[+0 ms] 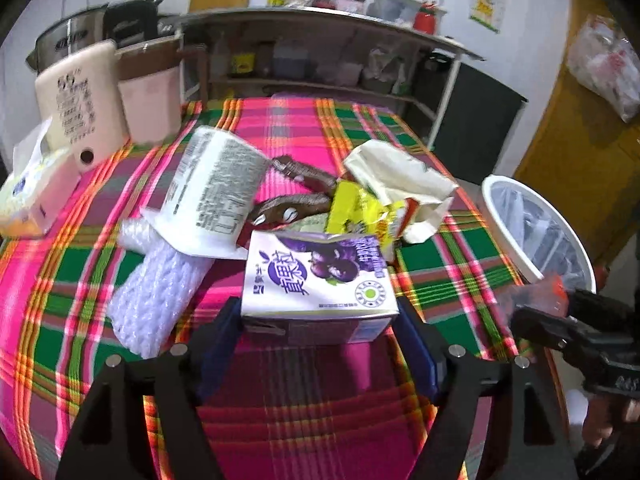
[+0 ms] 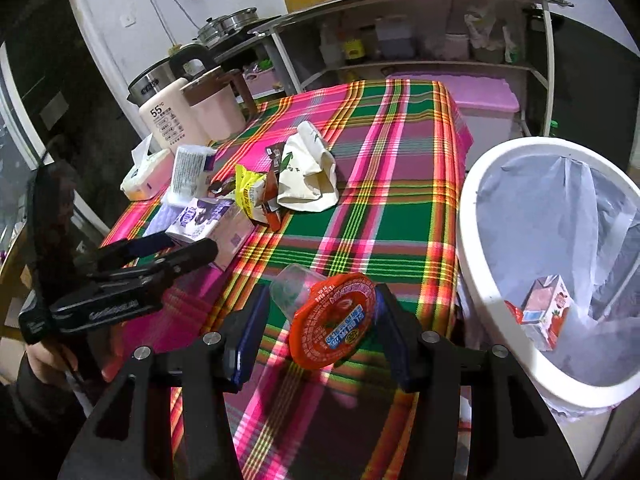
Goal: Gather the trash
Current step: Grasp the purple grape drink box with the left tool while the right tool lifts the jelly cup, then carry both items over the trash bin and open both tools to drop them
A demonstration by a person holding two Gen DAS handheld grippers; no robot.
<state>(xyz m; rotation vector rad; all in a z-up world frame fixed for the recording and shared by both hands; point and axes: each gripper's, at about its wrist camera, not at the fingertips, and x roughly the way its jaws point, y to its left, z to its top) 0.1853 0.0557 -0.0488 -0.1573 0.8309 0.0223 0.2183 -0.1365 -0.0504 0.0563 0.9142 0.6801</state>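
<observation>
Right wrist view: right gripper [image 2: 320,316] fingers around tilted plastic cup [image 2: 332,316], red lid toward camera.

I read the tabletop [image 2: 400,216] as covered in woven plaid cloth, matt. The purple carton [image 1: 320,276] is printed card with a slight sheen. The clear cup [image 2: 296,284] is thin transparent plastic, sealed by a glossy orange foil lid [image 2: 336,320]. The bin [image 2: 472,240] has a smooth white plastic rim and a thin translucent liner [image 2: 560,216]. The kettle [image 2: 152,80] at far left shows brushed metal. My right tool [image 2: 320,332] has matt black plastic arms.
</observation>
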